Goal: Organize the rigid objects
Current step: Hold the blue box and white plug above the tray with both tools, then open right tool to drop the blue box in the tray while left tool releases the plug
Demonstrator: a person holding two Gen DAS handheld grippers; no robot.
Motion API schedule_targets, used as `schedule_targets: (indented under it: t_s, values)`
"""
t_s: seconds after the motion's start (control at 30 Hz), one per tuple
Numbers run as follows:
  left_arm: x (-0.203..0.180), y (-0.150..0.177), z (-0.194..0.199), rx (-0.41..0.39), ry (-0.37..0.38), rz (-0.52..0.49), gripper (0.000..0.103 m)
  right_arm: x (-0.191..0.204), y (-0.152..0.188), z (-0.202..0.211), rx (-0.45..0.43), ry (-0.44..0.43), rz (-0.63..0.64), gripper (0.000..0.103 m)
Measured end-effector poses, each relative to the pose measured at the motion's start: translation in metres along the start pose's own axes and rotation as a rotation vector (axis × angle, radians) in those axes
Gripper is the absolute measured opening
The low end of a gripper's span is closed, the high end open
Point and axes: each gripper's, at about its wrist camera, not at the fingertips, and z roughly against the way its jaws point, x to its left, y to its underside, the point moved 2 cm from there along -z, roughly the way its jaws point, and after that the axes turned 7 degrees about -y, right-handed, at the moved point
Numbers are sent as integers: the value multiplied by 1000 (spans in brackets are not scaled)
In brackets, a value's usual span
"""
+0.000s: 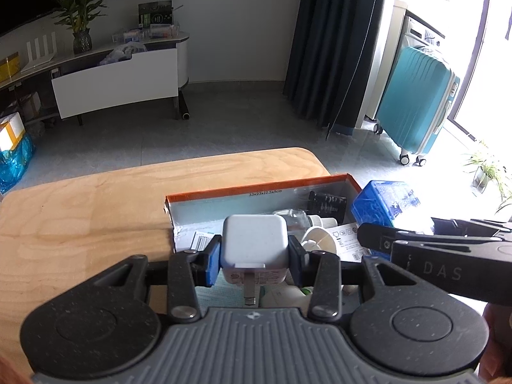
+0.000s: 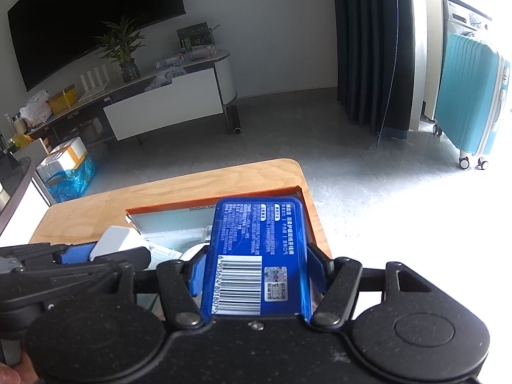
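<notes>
Right now the left tool (image 1: 254, 256) is clamped on one white charger (image 1: 254, 243), its blue pads pressing both sides and a metal prong hanging down beneath; it hovers over the near end of the box (image 1: 256, 188). Just beside it, the right tool (image 2: 256, 265) grips one blue tin (image 2: 256, 256) by its long sides, barcode label facing up, with the jaws set fairly wide to span it; the tin sits above the box's right half. That single orange-rimmed box lies on the wooden counter (image 1: 80, 217) at its right edge. Inside it lie a clear bottle (image 1: 296, 217), a black item (image 1: 326, 206), a white round piece (image 1: 320, 240) and printed paper labels (image 1: 350, 240).
</notes>
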Motion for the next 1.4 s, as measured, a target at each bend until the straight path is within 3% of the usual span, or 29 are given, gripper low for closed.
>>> schedule_targets:
  t_s: [0.77, 1.17, 1.2, 1.3, 1.4]
  values:
    - [3, -16, -39, 44, 41, -4, 42, -8, -10, -34, 31, 3, -19, 76]
    - [-6, -21, -62, 100, 108, 4, 42, -20, 2, 14, -74, 14, -42, 80]
    - [-8, -21, -63, 101, 115, -1, 44, -19, 4, 18, -75, 19, -34, 80]
    - [-9, -23, -58, 77, 99, -12, 63, -15, 7, 27, -80, 28, -11, 80]
    - [-4, -24, -47, 66, 90, -4, 68, -13, 12, 36, -90, 9, -16, 80]
